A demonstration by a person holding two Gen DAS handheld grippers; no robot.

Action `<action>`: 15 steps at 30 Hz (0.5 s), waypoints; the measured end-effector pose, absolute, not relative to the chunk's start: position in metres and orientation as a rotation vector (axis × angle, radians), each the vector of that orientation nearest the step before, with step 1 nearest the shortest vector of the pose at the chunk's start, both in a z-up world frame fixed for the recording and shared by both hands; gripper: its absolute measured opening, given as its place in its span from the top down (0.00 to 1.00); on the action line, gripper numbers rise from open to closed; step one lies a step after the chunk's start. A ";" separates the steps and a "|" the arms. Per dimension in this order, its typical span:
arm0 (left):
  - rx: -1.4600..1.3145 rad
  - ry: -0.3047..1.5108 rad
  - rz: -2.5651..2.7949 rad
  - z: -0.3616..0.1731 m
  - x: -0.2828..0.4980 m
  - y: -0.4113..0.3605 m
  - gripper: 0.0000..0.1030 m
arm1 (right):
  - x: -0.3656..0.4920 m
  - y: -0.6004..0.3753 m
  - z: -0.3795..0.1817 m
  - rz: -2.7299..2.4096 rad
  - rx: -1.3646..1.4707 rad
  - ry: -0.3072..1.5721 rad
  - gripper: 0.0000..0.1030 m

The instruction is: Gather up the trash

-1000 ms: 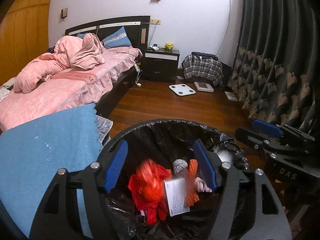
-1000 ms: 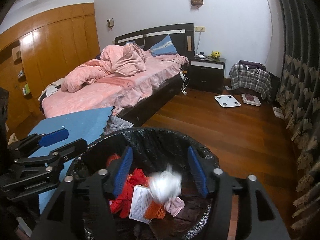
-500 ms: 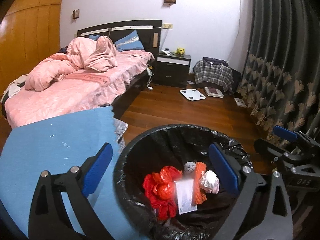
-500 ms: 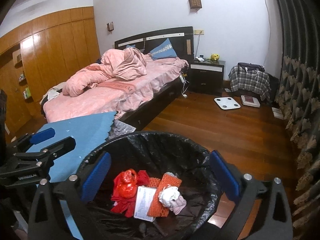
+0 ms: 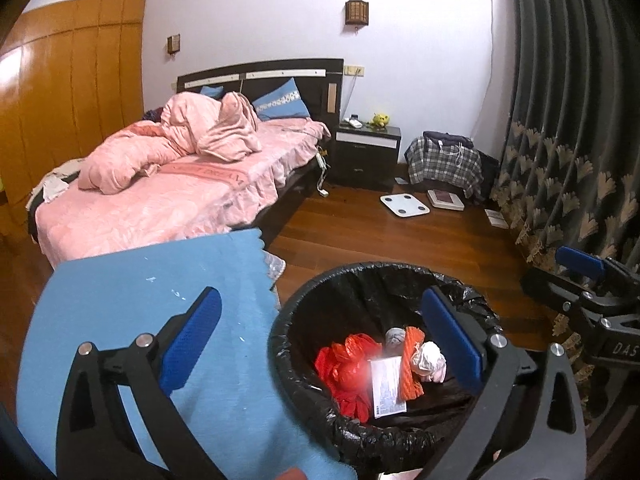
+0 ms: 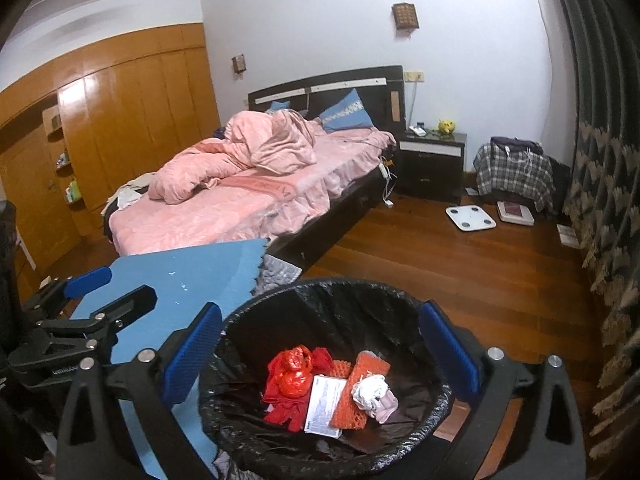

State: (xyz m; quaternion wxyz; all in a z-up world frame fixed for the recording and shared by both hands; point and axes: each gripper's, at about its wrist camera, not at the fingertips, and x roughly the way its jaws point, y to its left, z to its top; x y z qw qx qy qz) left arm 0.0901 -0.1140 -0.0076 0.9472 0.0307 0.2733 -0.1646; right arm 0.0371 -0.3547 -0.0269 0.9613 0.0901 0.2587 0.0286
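Note:
A bin lined with a black bag stands on the wooden floor under both grippers. Inside lie a red plastic bag, a white paper slip, an orange net and a crumpled white wad. My left gripper hangs above the bin's left rim, its jaws opening wide with nothing between them. My right gripper hovers over the bin, open and holding nothing. The red bag and the white wad rest loose below it.
A blue mat lies left of the bin. Behind it stands a bed with pink bedding. A dark nightstand, a plaid bag and a white scale sit at the back. A dark curtain hangs on the right.
Both grippers have opened wide and lifted away from the bin. The red bag and the white wad, blurred between the fingers a second ago, now lie inside the bin.

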 end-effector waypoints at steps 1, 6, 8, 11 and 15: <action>0.064 0.550 -0.335 -0.004 0.087 -0.113 0.05 | 0.035 -0.353 -0.024 0.061 0.180 0.519 0.06; 0.057 0.528 -0.333 0.008 0.073 -0.106 0.05 | 0.027 -0.346 -0.010 0.071 0.165 0.501 0.06; 0.057 0.521 -0.331 0.013 0.068 -0.104 0.05 | 0.025 -0.343 -0.007 0.073 0.156 0.498 0.06; 0.058 0.508 -0.327 0.017 0.062 -0.101 0.05 | 0.021 -0.340 -0.004 0.078 0.147 0.494 0.06; 0.059 0.497 -0.322 0.021 0.056 -0.098 0.05 | 0.018 -0.336 0.000 0.085 0.138 0.488 0.06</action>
